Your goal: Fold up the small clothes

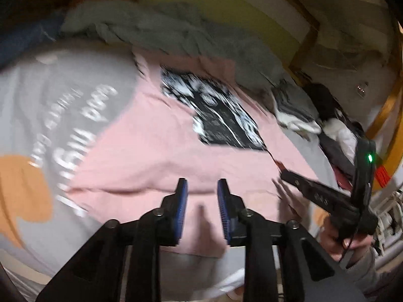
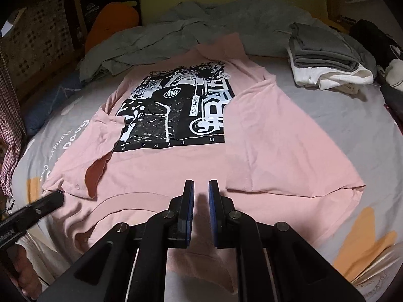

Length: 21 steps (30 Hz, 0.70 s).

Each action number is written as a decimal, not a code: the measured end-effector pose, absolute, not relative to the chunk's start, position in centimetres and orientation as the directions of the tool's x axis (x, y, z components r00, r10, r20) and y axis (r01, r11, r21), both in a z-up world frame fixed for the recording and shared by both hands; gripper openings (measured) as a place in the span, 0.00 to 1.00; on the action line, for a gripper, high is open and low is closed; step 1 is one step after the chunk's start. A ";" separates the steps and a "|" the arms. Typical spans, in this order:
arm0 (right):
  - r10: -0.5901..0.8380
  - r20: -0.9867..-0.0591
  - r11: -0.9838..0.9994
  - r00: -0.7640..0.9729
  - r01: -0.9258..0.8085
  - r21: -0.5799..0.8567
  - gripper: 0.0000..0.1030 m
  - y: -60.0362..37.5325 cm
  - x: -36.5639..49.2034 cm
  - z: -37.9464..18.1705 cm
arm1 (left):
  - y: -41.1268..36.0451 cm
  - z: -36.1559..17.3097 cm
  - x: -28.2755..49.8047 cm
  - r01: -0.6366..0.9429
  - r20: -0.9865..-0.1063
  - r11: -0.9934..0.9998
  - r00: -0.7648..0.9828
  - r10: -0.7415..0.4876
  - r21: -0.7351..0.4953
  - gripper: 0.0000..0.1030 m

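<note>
A pink T-shirt (image 2: 176, 171) with a black-and-white print (image 2: 171, 110) lies flat on the bed, print up, its right side folded inward over the print's edge. My right gripper (image 2: 201, 183) hovers over the near edge, jaws a narrow gap apart with nothing between them. In the left wrist view, which is blurred, my left gripper (image 1: 202, 183) stands open above the pink T-shirt (image 1: 151, 151) and holds nothing. Its tip (image 2: 56, 197) shows at the shirt's left corner in the right wrist view. The right gripper (image 1: 287, 175) reaches to the shirt's edge at the right, held by a hand (image 1: 337, 239).
A stack of folded grey and white clothes (image 2: 325, 60) sits at the back right. A crumpled grey-green garment (image 2: 201, 25) lies behind the shirt. The grey bedsheet (image 2: 327, 115) carries white lettering and orange patches. An orange cushion (image 2: 113, 20) and checked cloth (image 2: 10, 115) are at the left.
</note>
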State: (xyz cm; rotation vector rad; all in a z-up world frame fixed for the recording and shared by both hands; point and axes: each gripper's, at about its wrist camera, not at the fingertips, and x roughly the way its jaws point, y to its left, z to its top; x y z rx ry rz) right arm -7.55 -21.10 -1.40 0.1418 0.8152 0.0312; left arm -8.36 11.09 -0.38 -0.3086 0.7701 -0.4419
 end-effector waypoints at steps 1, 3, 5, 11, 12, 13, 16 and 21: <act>0.085 -0.722 0.990 0.687 0.023 0.139 0.11 -21.1 -7.6 -1.4 | 11.7 -0.3 -8.4 0.249 -0.595 0.872 0.649 -0.474 -0.422 0.33; 0.088 -0.716 0.992 0.692 0.009 0.130 0.11 -20.7 -7.7 -1.3 | 13.3 -0.3 -7.7 0.179 -0.601 0.896 0.686 -0.410 -0.406 0.37; 0.091 -0.707 0.994 0.701 -0.017 0.110 0.11 -20.0 -7.9 -1.2 | 14.2 -0.6 -7.0 0.121 -0.632 0.927 0.699 -0.334 -0.355 0.38; 0.295 -0.658 0.954 0.693 -0.179 0.239 0.23 -18.2 -8.7 -1.0 | 15.9 -2.2 -7.9 0.041 -0.684 0.970 0.703 -0.198 -0.239 0.39; 0.307 -0.655 0.951 0.690 -0.193 0.243 0.23 -17.8 -8.6 -0.9 | 16.3 -2.5 -7.7 0.014 -0.688 0.970 0.702 -0.183 -0.243 0.44; 0.310 -0.653 0.950 0.691 -0.206 0.234 0.23 -17.0 -8.4 -0.8 | 16.8 -2.7 -7.2 -0.006 -0.695 0.967 0.696 -0.178 -0.253 0.49; 0.332 -0.650 0.943 0.684 -0.225 0.245 0.30 -15.1 -7.8 -0.5 | 18.7 -3.6 -6.0 -0.040 -0.717 0.945 0.662 -0.218 -0.324 0.60; 0.442 -0.656 0.893 0.612 -0.232 0.386 0.35 -13.0 -6.2 -2.1 | 18.7 -4.2 -5.8 -0.018 -0.725 0.932 0.634 -0.270 -0.363 0.62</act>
